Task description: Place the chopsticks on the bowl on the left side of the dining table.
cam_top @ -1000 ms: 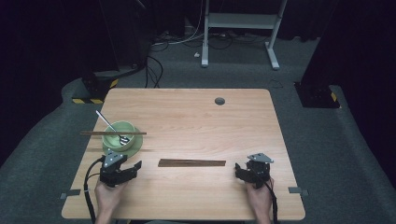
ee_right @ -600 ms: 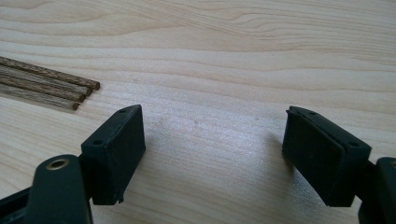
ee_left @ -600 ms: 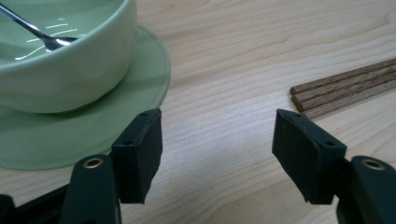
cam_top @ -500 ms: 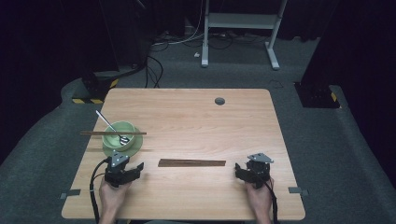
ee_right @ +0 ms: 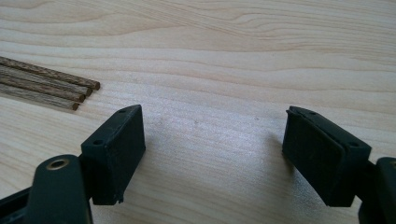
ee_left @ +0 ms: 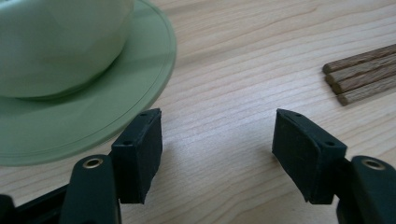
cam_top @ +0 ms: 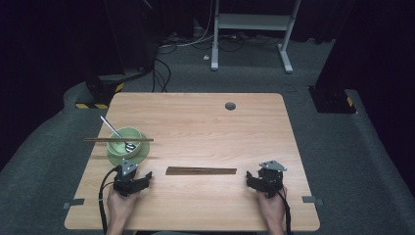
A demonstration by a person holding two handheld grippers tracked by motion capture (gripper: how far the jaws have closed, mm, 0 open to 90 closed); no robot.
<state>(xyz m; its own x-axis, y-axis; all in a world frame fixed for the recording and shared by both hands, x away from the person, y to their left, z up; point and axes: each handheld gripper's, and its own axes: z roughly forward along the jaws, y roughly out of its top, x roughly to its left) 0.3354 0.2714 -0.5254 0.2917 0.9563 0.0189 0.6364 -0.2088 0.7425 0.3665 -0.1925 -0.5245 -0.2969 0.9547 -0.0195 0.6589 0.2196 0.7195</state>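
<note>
On the left of the bench (cam_top: 195,122), a green bowl (cam_top: 125,142) sits on a matching saucer (cam_top: 117,157) with a spoon (cam_top: 116,133) inside and a pair of chopsticks (cam_top: 117,140) laid across its rim. Over the last second the left gripper (cam_top: 145,177) has drawn back from that bowl and sunk toward the wood, jaws spread with nothing between them; I judge the bowl setting is finished and the hand is resting. Between the hands lies a bundle of wooden sticks (cam_top: 200,171), untouched and likely next. The right gripper (cam_top: 250,177) sits low, jaws likewise spread and empty. The left gripper view shows the saucer's rim just beside one jaw; the right gripper view reveals four separate sticks (ee_right: 51,88), which the high view blurs into one strip.
</note>
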